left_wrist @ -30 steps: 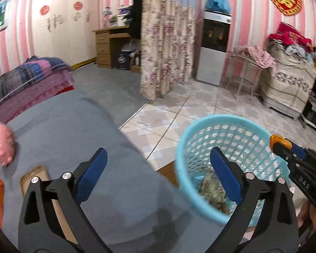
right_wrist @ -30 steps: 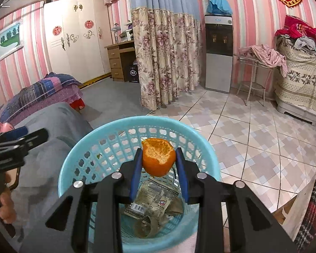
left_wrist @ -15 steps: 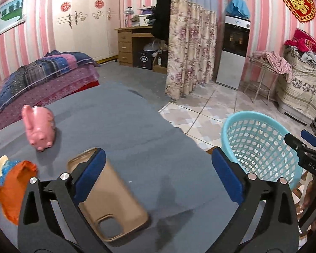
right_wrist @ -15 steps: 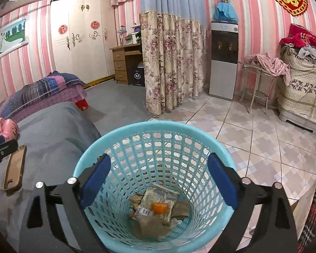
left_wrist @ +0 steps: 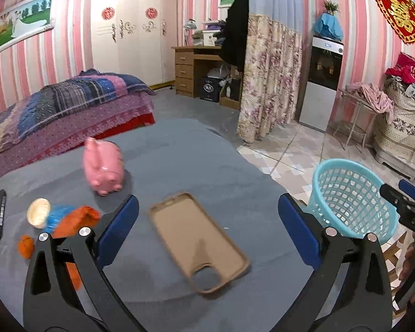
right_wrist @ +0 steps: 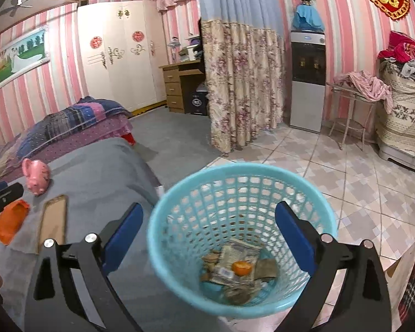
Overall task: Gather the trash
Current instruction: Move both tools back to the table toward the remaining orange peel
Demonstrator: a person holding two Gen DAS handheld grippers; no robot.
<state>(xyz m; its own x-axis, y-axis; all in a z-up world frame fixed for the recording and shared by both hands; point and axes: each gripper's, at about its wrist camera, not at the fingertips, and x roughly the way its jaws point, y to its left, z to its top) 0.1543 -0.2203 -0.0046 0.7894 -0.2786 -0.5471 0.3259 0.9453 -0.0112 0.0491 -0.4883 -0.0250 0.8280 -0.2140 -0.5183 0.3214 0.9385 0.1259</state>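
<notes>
Right claw (right_wrist: 209, 232) opening (nothing between) above basket (right_wrist: 163, 249).

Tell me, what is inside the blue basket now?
Inside the blue basket lie an orange peel piece, crumpled wrappers and paper scraps. Whatever is beneath them is covered.

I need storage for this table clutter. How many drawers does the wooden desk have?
3, stacked on the wooden desk's left side: top drawer, middle drawer, bottom drawer. The curtain hides its right end, so more may exist.
</notes>
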